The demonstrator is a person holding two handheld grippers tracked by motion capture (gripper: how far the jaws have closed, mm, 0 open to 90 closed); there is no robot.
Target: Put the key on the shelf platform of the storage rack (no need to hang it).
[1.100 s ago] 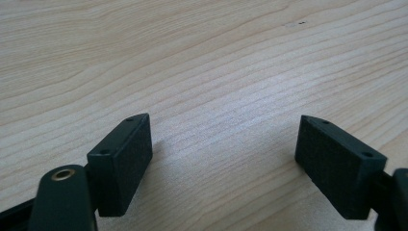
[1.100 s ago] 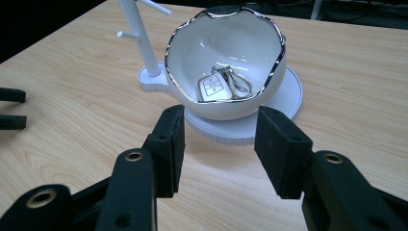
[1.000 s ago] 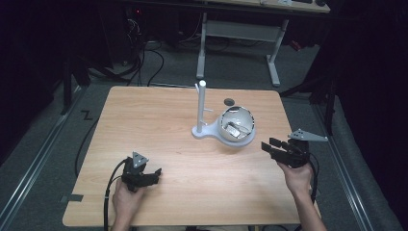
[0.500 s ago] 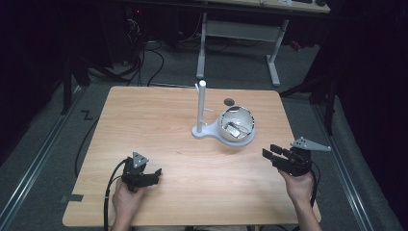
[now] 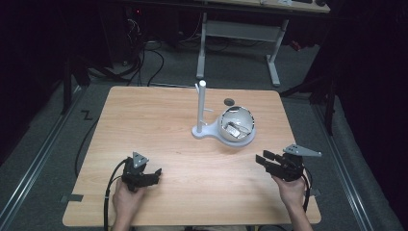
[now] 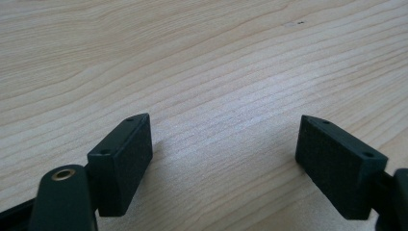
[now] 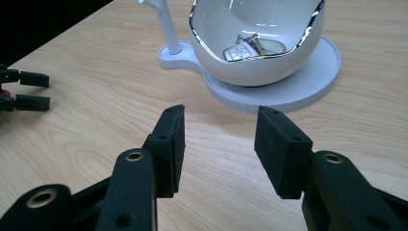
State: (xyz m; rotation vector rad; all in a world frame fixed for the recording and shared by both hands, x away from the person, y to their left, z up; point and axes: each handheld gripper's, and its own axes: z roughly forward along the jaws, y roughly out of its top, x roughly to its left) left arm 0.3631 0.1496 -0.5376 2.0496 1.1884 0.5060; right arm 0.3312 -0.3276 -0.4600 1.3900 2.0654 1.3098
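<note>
Since a second ago, the right gripper (image 5: 269, 160) has been drawn back toward six o'clock, away from the bowl (image 5: 236, 123) at the counter's (image 5: 159, 115) two o'clock; keys (image 7: 245, 46) lie inside, untouched. Both grippers' fingers are spread, empty; the left gripper (image 5: 148, 175) rests at seven o'clock.

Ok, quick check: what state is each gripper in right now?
Left gripper: open, holding nothing, over bare table.
Right gripper: open, holding nothing, pointed toward the white bowl.
</note>
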